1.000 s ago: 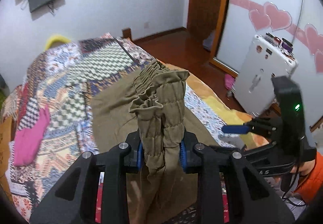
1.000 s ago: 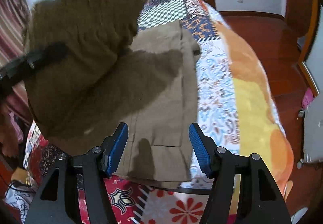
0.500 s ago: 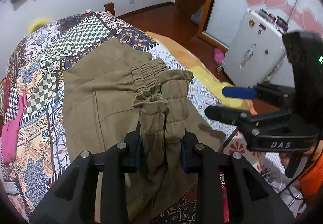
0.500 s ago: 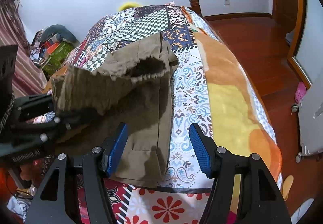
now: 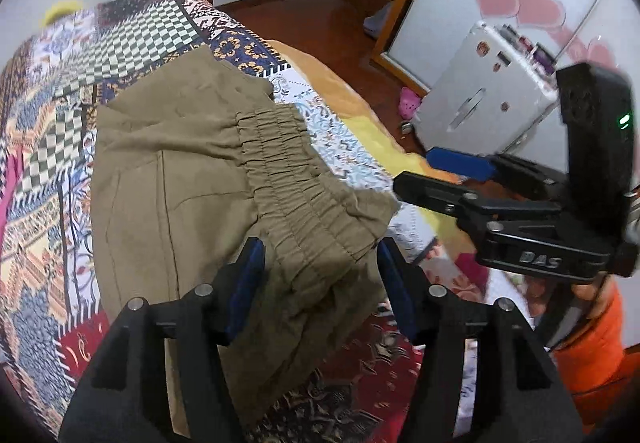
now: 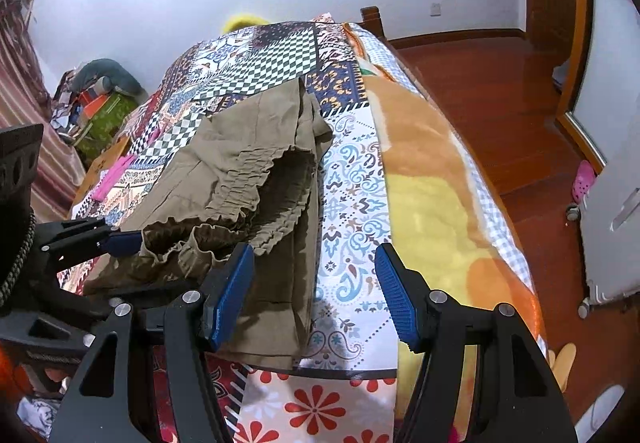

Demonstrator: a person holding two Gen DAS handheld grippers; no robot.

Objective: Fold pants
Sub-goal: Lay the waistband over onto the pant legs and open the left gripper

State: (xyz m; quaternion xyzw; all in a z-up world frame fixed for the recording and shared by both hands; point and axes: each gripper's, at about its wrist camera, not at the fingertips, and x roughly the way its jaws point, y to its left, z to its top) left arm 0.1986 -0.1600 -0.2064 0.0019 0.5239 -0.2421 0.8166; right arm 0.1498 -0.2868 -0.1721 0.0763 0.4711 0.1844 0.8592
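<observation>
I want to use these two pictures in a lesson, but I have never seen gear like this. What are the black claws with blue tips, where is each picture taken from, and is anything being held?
No robot here: a person holds a two-finger gripper in each hand, each with a camera looking along its fingers. One picture is from the left gripper, the other from the right gripper; each also shows the other from the side. On the bed, with its patterned cover, lie olive pants, folded over with the gathered waistband on top. The left gripper's jaws have just been opening: the waistband lies between its blue pads, not pinched. The right gripper is open and empty, above the cover beside the pants.
</observation>
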